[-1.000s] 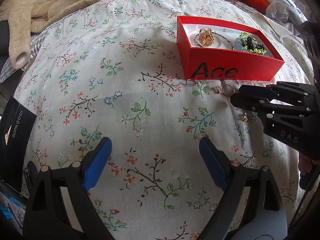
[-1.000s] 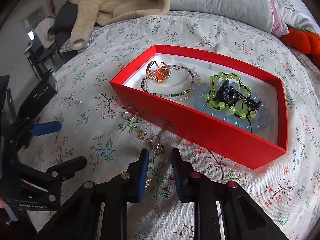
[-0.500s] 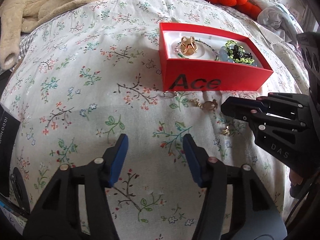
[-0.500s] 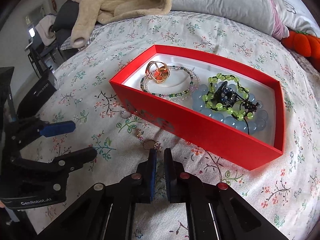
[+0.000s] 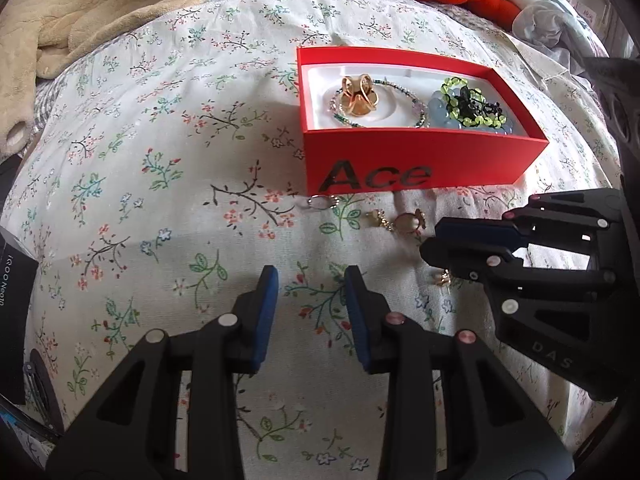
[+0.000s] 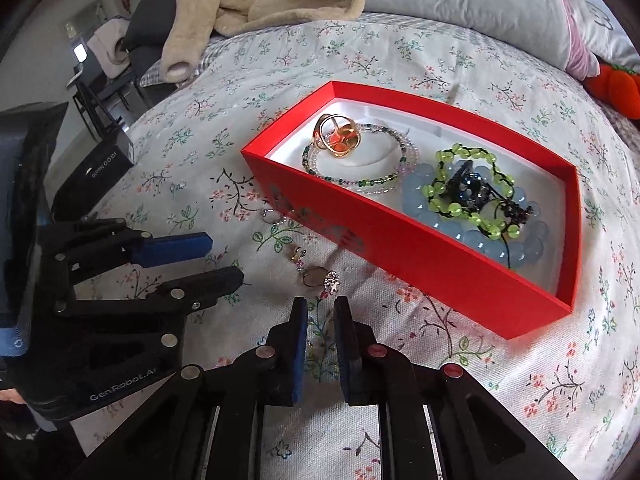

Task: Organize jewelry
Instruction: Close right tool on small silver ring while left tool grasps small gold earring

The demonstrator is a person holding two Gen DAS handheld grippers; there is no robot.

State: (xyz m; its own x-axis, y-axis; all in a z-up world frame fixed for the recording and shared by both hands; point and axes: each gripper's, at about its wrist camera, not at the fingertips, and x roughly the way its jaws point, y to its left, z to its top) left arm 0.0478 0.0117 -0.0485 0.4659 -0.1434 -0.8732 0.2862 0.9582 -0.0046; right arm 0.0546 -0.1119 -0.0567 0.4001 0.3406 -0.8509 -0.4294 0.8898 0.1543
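Ring just ahead of right tongs | narrow gap, empty | left tongs parted, empty

Matt red cardboard box, shiny metal rings

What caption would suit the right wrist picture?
Right gripper, slightly open, nears a ring lying on the floral bedspread beside a red box of bracelets.
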